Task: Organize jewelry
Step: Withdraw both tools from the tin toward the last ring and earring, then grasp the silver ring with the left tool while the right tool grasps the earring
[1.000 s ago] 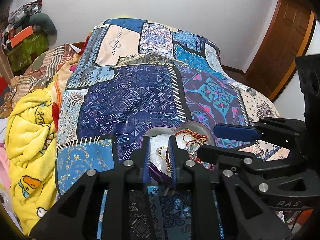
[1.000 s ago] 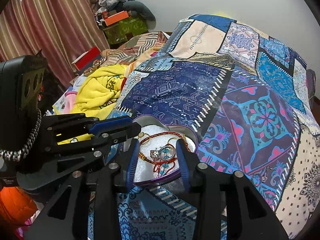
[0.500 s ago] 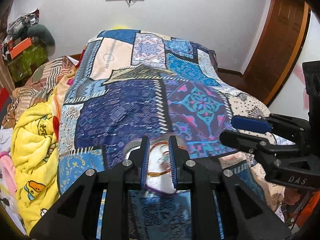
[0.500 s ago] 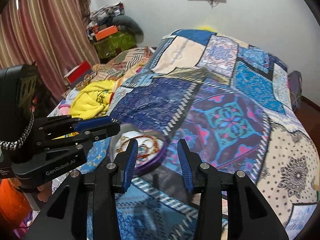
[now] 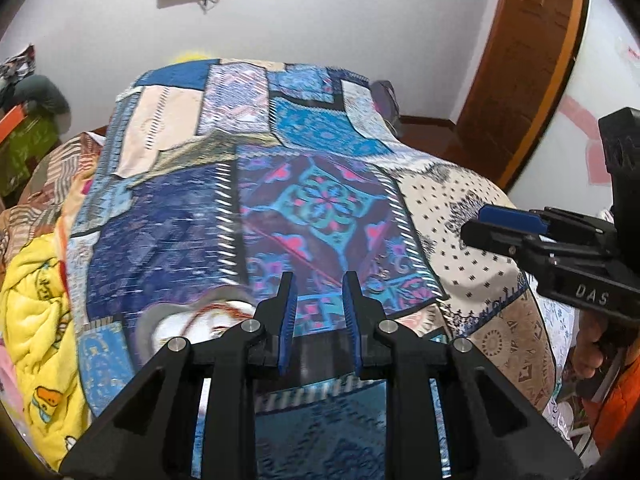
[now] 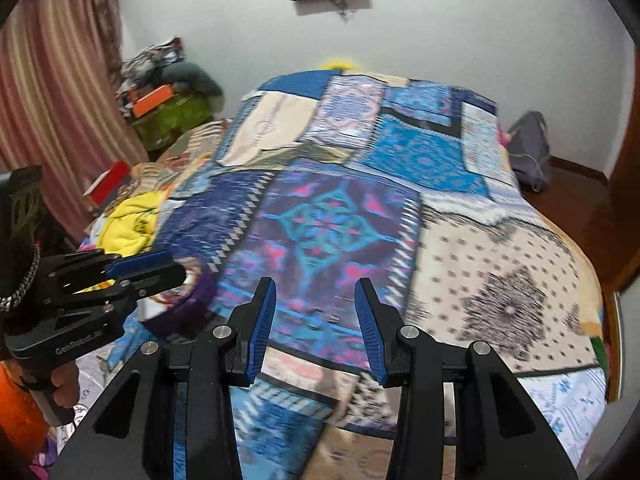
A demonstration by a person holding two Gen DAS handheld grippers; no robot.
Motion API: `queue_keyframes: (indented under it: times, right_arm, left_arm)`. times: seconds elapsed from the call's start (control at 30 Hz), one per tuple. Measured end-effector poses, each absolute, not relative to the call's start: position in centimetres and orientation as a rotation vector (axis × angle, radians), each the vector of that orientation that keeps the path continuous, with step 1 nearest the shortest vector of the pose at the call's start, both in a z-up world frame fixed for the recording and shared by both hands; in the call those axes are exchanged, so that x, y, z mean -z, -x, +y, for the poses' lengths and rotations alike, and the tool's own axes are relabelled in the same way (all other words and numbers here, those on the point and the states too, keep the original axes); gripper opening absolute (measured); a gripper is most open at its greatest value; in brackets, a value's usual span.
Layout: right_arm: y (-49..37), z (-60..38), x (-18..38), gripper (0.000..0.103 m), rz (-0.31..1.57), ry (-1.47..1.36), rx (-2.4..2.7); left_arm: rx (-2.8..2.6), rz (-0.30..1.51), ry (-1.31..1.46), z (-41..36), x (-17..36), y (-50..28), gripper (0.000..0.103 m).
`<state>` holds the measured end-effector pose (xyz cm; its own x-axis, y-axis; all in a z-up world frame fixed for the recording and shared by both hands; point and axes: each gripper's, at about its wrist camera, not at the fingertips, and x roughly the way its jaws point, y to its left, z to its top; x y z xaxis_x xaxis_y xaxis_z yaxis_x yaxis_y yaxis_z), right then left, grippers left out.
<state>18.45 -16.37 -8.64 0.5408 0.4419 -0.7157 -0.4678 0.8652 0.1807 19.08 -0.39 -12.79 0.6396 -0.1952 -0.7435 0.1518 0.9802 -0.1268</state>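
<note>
- Two hand-held grippers hang over a bed covered by a patchwork bedspread (image 5: 320, 200); both views are motion-blurred.
- Jewelry box (image 5: 188, 320): a heart-shaped box with a purple wall and white lining, lying on the bedspread to the lower left of the left hand-held gripper (image 5: 318, 300), partly hidden behind its left finger. A red cord bracelet (image 5: 216, 310) lies inside; other pieces are too blurred to tell.
- In the right wrist view, the box's purple wall (image 6: 196, 300) shows left of the right hand-held gripper (image 6: 316, 304), just under the tip of the left one.
- Left hand-held gripper: jaws opening, with only bedspread seen between the blue pads; nothing is held.
- Right hand-held gripper: jaws parted and empty, set wider than the left pair.
- Pose: both tools tilt down toward the bed. A hand (image 5: 588, 344) with an orange sleeve grips the right tool's handle; another hand (image 6: 66, 390) grips the left tool's handle.
- Open room: the bedspread ahead of both jaws is bare. A yellow blanket (image 5: 36, 312) lies bunched far left of the left hand-held gripper; the bed's edge drops away to the right, toward a wooden door (image 5: 520, 60).
</note>
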Motion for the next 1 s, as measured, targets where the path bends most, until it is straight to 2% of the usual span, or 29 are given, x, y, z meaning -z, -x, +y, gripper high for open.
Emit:
queue_keyframes:
  times: [0.27,0.4,0.97,1.0]
  right_arm:
    - [-19.4,-19.7,10.5,0.037,0.884,0.016,-0.479]
    - [-19.9,-20.4,11.4,0.037,0.905,0.005,-0.472]
    - [-20.9,-20.3,13.3,0.037,0.947,0.005,-0.515]
    - [-20.9,-20.1,13.3,0.037,0.948,0.005,-0.519]
  left_arm:
    - [0.261,0.951,0.029,-3.9,16.2,-21.2,0.022]
    - [0.284,0.992,0.014,-5.2,17.7,-22.1,0.031]
    - [0.277,1.017,-0.050,-7.6,21.2,-25.2,0.031]
    - [0.276,1.012,-0.051,-7.6,21.2,-25.2,0.028]
